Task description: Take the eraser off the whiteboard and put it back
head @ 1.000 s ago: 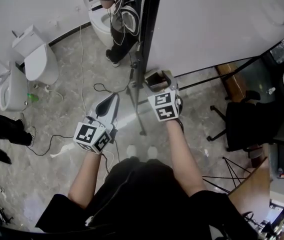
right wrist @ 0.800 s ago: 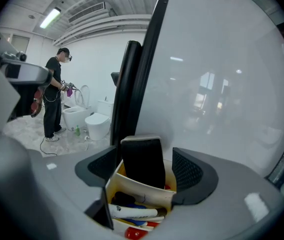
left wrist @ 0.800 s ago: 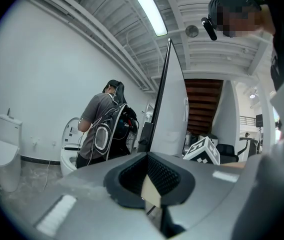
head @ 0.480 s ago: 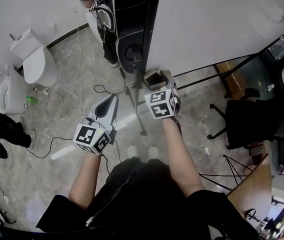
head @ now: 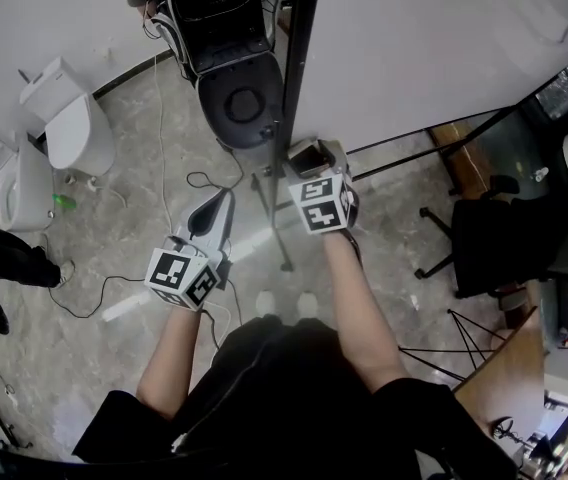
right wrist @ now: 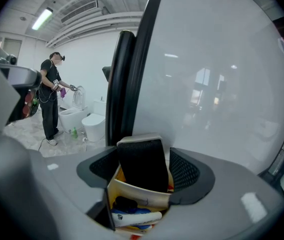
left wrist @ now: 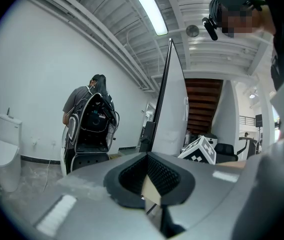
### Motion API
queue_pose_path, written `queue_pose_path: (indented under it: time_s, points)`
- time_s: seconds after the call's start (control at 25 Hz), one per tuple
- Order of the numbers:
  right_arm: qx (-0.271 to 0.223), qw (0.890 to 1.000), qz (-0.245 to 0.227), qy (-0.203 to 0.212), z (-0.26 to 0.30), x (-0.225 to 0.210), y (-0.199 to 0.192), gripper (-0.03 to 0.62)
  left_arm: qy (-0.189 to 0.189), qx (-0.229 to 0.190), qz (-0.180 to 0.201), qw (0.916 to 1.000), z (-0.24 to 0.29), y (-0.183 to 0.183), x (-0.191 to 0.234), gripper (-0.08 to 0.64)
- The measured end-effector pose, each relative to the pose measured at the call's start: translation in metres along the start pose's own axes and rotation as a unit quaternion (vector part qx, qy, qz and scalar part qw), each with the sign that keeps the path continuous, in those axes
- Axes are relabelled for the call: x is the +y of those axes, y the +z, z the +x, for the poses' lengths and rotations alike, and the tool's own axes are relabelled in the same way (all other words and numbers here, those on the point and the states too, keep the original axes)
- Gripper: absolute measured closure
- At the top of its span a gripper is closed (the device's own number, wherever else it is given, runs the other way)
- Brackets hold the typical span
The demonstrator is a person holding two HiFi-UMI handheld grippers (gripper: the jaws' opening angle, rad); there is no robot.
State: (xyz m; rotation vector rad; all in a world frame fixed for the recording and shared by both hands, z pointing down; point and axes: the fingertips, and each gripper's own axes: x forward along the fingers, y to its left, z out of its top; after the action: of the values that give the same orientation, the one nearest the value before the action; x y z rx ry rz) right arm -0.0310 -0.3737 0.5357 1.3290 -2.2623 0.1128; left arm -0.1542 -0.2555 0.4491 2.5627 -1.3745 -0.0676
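The eraser (right wrist: pixel 141 164) is a black felt block with a pale back. It stands upright in a tan box (right wrist: pixel 143 198) of markers beside the whiteboard (right wrist: pixel 212 84). My right gripper (right wrist: pixel 144 171) has one pad on each side of the eraser. Its jaws are closing, and a little space still shows at both pads. In the head view the right gripper (head: pixel 314 156) sits at the whiteboard's (head: pixel 424 48) black edge post (head: pixel 299 28), around the eraser (head: pixel 309 158). My left gripper (head: pixel 222 203) hangs lower left over the floor, shut and holding nothing, and its pads (left wrist: pixel 154 171) meet.
A person stands behind a black wheeled rig (head: pixel 236 88) just left of the post. Toilets (head: pixel 69 118) line the left wall. Cables lie on the floor, the stand's leg (head: pixel 274 228) runs between the grippers, and an office chair (head: pixel 514 238) stands right. Another person (right wrist: pixel 49 99) is far off.
The black rig and the person behind it have rolled nearer, down into the top of the head view. Both grippers have stayed nearly where they were.
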Motion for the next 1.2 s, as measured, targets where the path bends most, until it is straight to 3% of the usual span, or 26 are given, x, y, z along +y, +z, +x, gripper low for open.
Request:
queue_pose_path:
  time_s: [0.12,0.72,1.2]
  points:
    - [-0.001,1.0,-0.002,0.004,0.0,0.002,-0.003,0.307,0.001,-0.001,0.001,1.0,0.001,0.0,-0.001,0.555]
    - [-0.059,0.998,0.023,0.006,-0.022,-0.007,0.012,0.308,0.004,-0.005,0.008,0.9999,-0.001,0.005,-0.009,0.555]
    - [-0.157,0.986,0.059,0.004,-0.064,-0.027,0.045,0.308,0.001,-0.014,0.016,0.9998,0.002,0.014,-0.025,0.555]
